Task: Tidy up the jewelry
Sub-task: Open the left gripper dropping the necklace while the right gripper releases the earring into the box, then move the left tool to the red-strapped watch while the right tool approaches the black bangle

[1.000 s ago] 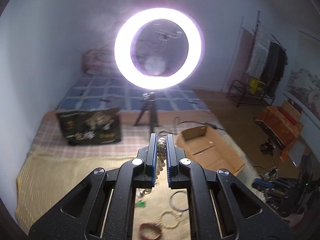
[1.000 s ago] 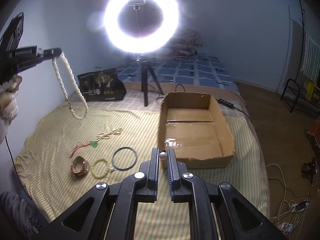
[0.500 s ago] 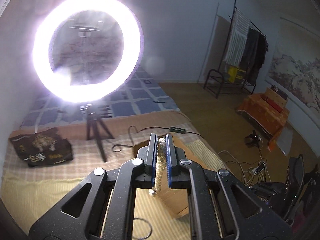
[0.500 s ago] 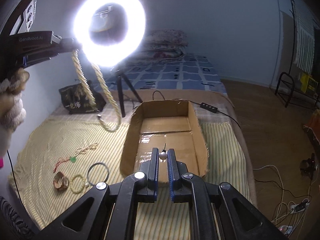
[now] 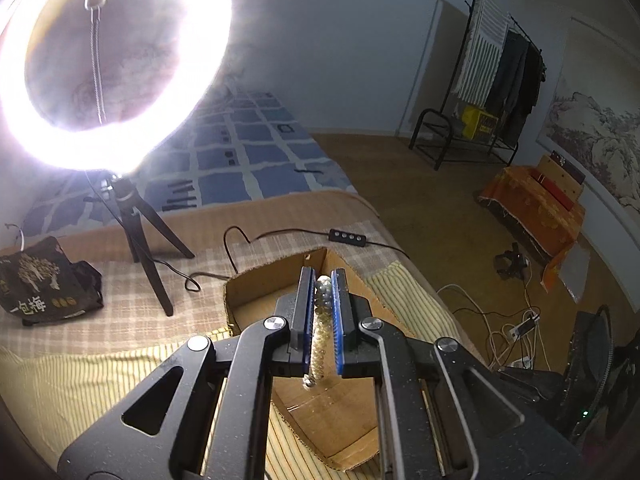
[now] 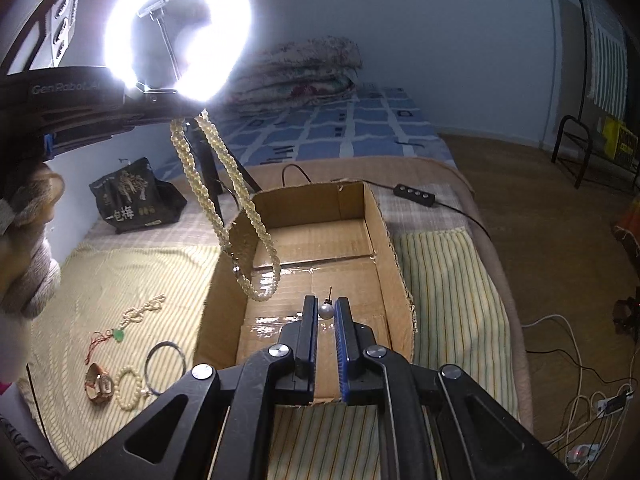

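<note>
the left gripper (image 5: pixel 323 285) is clamped on a limp, light bead necklace (image 6: pixel 224 208) whose doubled loop dangles over the cardboard box (image 6: pixel 382 216), likely to swing. the right gripper (image 6: pixel 326 312) pinches a tiny, smooth pearl earring (image 6: pixel 326 310), probably slippery, above the box floor, best held across the pearl.

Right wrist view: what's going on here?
A person is sorting jewelry into a cardboard box on a bed. The left hand-held gripper is shut on a long bead necklace that dangles over the box's left wall. The right hand-held gripper pinches a pearl earring above the box floor. A watch, bracelet and bangle lie on the striped cloth.
</note>
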Available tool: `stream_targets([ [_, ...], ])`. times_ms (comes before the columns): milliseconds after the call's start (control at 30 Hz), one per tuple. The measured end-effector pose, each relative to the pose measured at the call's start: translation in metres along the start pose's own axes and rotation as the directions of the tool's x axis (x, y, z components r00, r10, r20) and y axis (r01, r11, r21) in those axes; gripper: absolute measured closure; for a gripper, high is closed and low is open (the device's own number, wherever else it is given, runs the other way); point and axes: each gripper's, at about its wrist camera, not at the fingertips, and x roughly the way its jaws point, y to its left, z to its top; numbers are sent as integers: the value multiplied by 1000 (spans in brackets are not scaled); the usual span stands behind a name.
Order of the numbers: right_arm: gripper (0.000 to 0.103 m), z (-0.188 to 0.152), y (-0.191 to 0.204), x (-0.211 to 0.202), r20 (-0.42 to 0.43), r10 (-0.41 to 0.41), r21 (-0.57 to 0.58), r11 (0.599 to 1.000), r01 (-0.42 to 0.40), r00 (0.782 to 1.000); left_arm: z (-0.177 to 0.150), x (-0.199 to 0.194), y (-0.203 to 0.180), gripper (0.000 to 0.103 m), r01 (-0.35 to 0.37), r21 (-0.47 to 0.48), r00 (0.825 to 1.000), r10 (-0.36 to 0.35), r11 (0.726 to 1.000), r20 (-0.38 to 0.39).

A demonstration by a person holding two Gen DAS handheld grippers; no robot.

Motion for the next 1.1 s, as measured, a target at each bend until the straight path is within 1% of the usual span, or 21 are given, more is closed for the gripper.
stream_targets([
  [167, 97, -2, -1, 18, -25, -5, 12, 1000, 5, 1000, -7, 15, 0, 97, -8, 8, 1000, 8, 1000, -26],
  [200, 95, -2, 0, 21, -30, -6, 10, 1000, 6, 1000, -8, 17, 2, 97, -9, 9, 999, 10, 1000, -31],
  [233, 82, -3, 1, 22, -34, -7, 8, 1000, 8, 999, -8, 18, 2, 97, -7, 12, 999, 7, 1000, -36],
  [267, 73, -2, 1, 24, -36, -9, 7, 1000, 10, 999, -9, 19, 3, 97, -5, 16, 999, 6, 1000, -39],
  [300, 57, -2, 2, 23, -32, -10, 7, 1000, 11, 999, -9, 18, 4, 97, -9, 18, 999, 9, 1000, -36],
  [333, 43, -2, 3, 21, -28, -14, 8, 1000, 14, 1000, -9, 17, 6, 96, -14, 23, 999, 15, 1000, -41],
  [367, 38, -1, 4, 19, -21, -23, 10, 1000, 24, 1000, -8, 18, 7, 83, -15, 25, 999, 16, 1000, -49],
  [400, 32, -1, 5, 15, -12, -30, 11, 999, 30, 999, -8, 17, 8, 72, -14, 23, 998, 16, 1000, -55],
  [433, 27, 0, 7, 11, -2, -37, 11, 999, 37, 999, -9, 14, 11, 57, -17, 17, 999, 18, 1000, -48],
  [467, 25, 0, 7, 8, 1, -41, 13, 999, 41, 999, -9, 11, 12, 56, -23, 16, 999, 24, 1000, -35],
  [500, 19, 1, 9, 4, 5, -49, 16, 999, 49, 999, -10, 7, 14, 56, -31, 16, 999, 32, 999, -29],
  [533, 16, 1, 10, 0, 8, -60, 18, 998, 60, 998, -11, 5, 15, 56, -31, 15, 999, 31, 999, -31],
  [667, 14, 4, 15, -17, 14, -84, 18, 996, 83, 996, -13, -13, 21, 56, -38, 10, 999, 39, 999, -27],
  [833, 8, 10, 32, -49, 42, -104, -8, 994, 105, 994, -17, -52, 31, 56, -71, 19, 997, 71, 997, 8],
  [967, 8, 14, 48, -72, 54, -100, -26, 995, 101, 994, -22, -88, 48, 56, -103, 23, 994, 102, 994, 24],
  [1100, 8, 13, 72, -95, 54, -78, -55, 995, 81, 996, -31, -126, 71, 56, -144, 9, 989, 143, 990, 41],
])
